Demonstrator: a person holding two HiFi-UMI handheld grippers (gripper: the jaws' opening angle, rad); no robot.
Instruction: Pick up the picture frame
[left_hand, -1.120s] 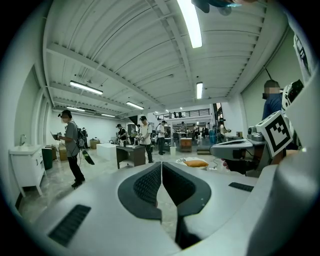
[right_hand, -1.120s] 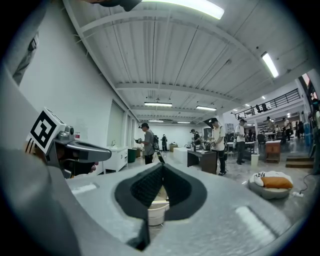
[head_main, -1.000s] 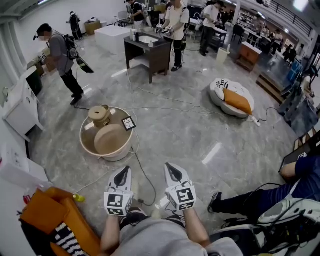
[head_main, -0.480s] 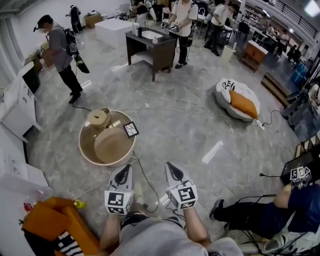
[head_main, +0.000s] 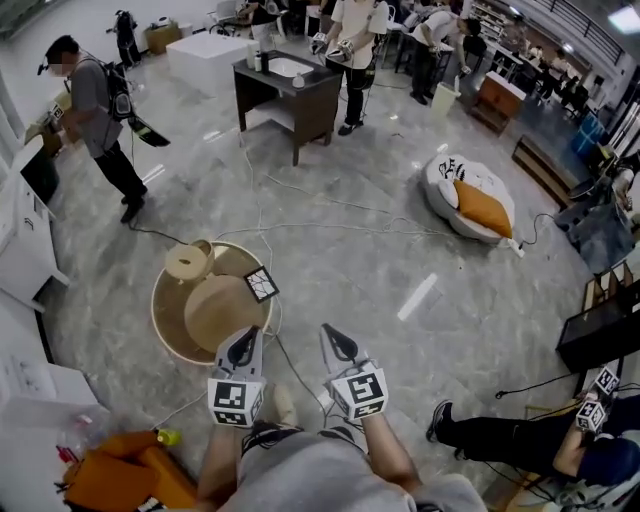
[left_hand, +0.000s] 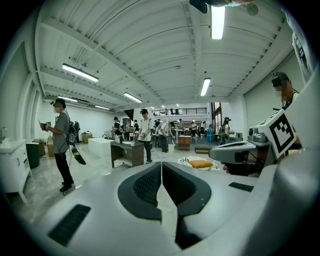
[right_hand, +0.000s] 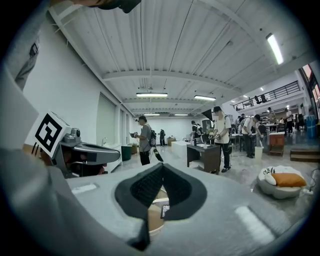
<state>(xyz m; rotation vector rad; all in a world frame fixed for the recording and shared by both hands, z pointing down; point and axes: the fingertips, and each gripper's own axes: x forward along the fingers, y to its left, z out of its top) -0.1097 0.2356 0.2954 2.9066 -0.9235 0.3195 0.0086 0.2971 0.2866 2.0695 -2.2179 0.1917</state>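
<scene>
- While the head view looks steeply down on both tools held side by side over the grey floor, the left gripper (head_main: 244, 338) and the right gripper (head_main: 335, 338) each have their jaws pressed together with nothing between them
- The picture frame (head_main: 261, 284), small and square with a dark border, rests tilted at the rim of a round beige tub (head_main: 160, 320) on the floor, just ahead of the left gripper and apart from both
- Under its closed jaws the right gripper view catches a corner of the picture frame (right_hand: 165, 210) and the tub (right_hand: 150, 220); the left gripper view shows neither, only the hall with a dark table (left_hand: 127, 152) and people standing
- An orange cushion (head_main: 480, 205) shows in all three views
- Each gripper's marker cube (head_main: 235, 400) carries a black-and-white square code, not letters; the line pattern on the frame's face is too small to make out
</scene>
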